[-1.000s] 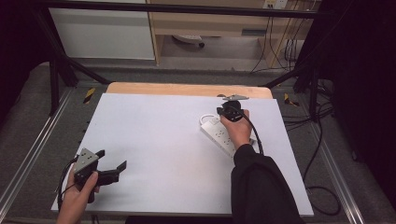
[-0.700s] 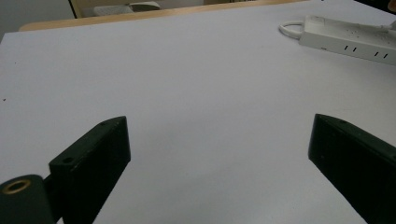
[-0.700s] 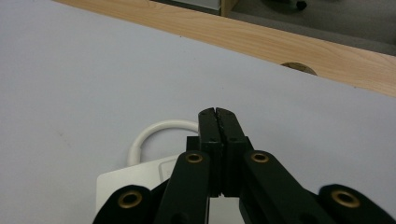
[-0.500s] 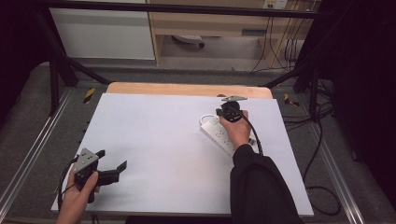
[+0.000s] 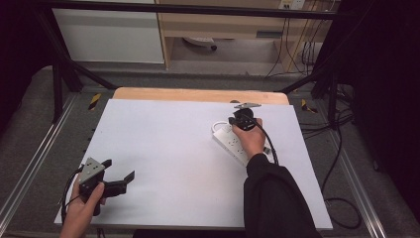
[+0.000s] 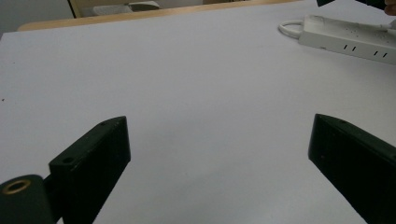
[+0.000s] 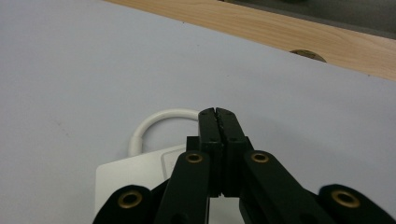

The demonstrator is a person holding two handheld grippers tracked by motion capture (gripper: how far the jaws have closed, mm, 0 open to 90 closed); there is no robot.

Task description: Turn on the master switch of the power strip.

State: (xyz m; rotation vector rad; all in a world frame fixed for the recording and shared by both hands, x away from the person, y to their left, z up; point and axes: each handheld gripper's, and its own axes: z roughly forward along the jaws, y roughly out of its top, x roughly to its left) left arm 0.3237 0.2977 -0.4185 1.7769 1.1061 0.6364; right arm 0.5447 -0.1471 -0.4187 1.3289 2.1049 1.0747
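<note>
Two grippers work over a white table (image 5: 163,148) with a wooden strip along its far edge. At the near left corner, the left gripper (image 5: 118,179) sits in the person's left hand (image 5: 81,210), low over the bare surface; its own view shows the jaws spread wide apart with nothing between them. Well apart from it, toward the far right, a white power strip (image 5: 232,144) lies flat on the table, its short white cable (image 7: 161,122) looping from the far end. The right gripper (image 7: 218,114), held in the right hand (image 5: 251,140), is directly above that end of the strip, its jaws pressed together with nothing visible between them.
</note>
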